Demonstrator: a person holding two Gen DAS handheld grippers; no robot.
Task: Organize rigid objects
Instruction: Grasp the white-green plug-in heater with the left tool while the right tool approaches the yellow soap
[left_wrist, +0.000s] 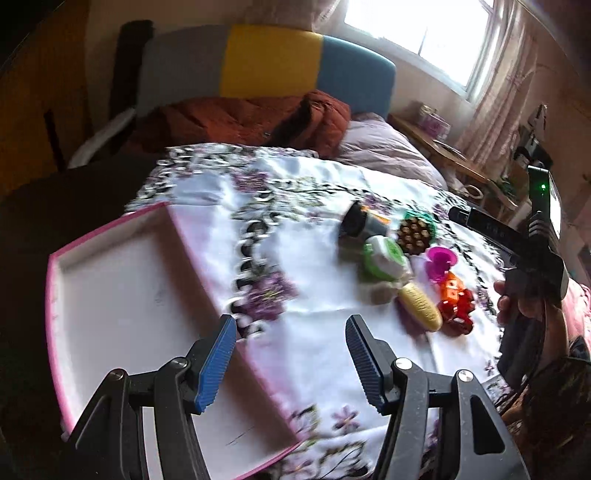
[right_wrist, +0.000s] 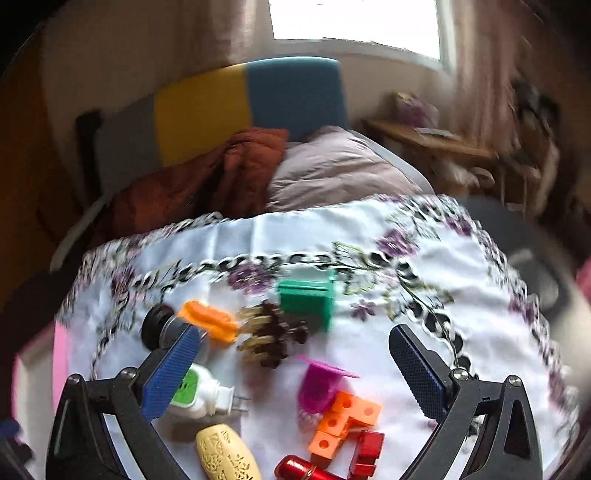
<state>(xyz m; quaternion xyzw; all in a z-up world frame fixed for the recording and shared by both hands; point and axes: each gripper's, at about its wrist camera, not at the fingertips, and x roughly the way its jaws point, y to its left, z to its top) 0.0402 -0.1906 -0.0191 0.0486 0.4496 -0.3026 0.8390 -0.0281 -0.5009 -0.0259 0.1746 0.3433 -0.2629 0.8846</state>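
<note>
Both ribbed-padded tools (left_wrist: 291, 363) (right_wrist: 291, 373) gape — smooth pink-rimmed tray (left_wrist: 110, 295) nearby.

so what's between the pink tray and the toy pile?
Left wrist view: only bare floral tablecloth separates the pink tray from the pile, whose nearest piece is the green-and-white plug. No object lies in that stretch.

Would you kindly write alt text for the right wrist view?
The right gripper hovers with open, empty jaws over small objects clustered on a floral cloth: a green block, a magenta cup, orange blocks and a white plug. Bedding lies behind.
</note>
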